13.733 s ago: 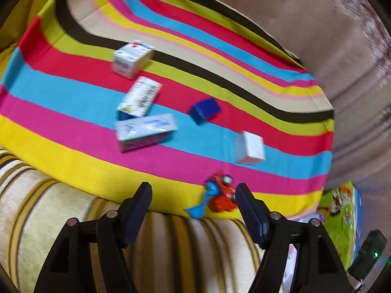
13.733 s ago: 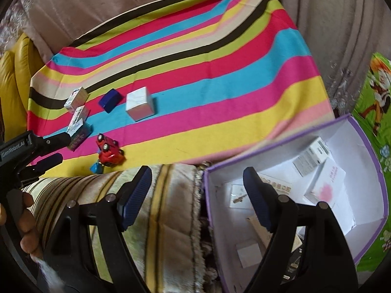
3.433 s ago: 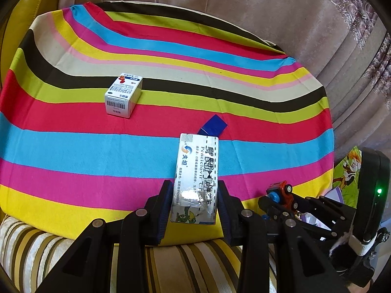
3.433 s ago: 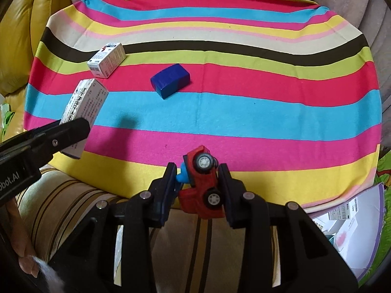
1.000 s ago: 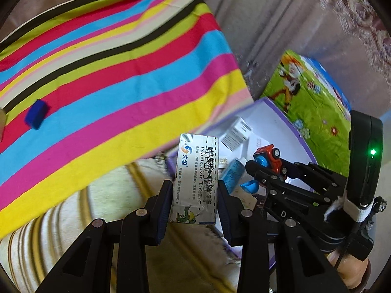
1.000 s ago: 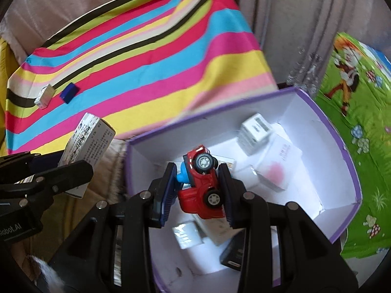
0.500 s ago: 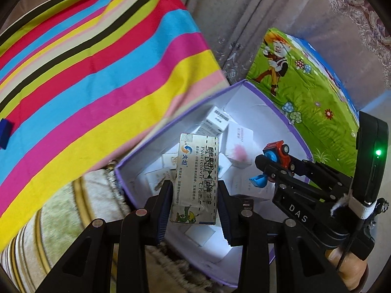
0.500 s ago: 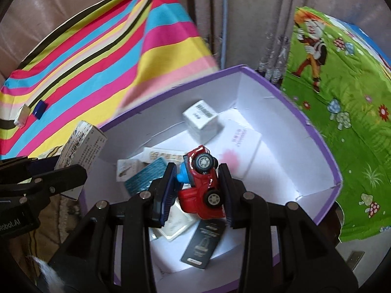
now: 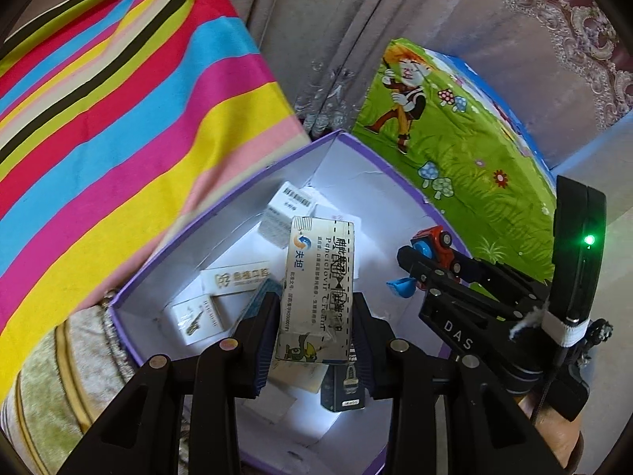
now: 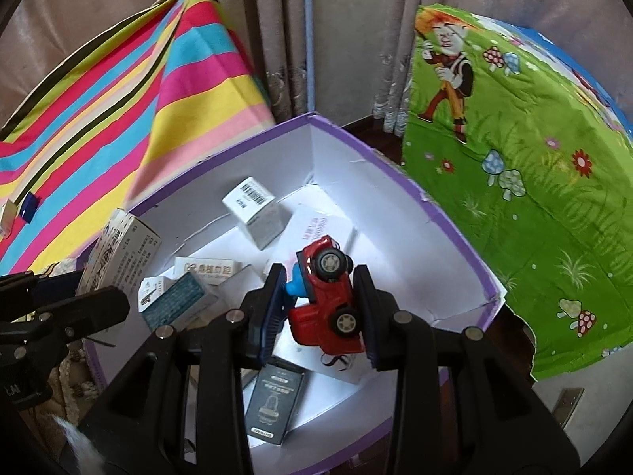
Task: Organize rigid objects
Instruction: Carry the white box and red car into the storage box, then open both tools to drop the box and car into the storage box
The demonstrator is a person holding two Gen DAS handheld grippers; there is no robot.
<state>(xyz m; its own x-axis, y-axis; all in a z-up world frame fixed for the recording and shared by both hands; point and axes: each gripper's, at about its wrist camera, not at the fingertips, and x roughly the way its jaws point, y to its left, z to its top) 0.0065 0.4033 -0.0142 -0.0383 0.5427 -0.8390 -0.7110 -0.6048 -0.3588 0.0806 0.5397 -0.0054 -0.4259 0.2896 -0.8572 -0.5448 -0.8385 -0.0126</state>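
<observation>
Over the purple box (image 10: 455, 233) now, both tools have swung across from the striped cloth (image 9: 99, 91), and that puts both loads above their drop spot. Left tool (image 9: 314, 332) is clenched on the carton (image 9: 320, 289), held upright above the box's near side, with small packs (image 9: 198, 316) lying below it. Right tool (image 10: 320, 308) grips the red car (image 10: 328, 297), wheels turned to the camera, hanging over the box's middle. Both tools tilt steeply down into the opening, side by side and close together. Looks like release comes next; a blue block (image 10: 29, 202) is on the cloth yet, so the sorting isn't finished.
</observation>
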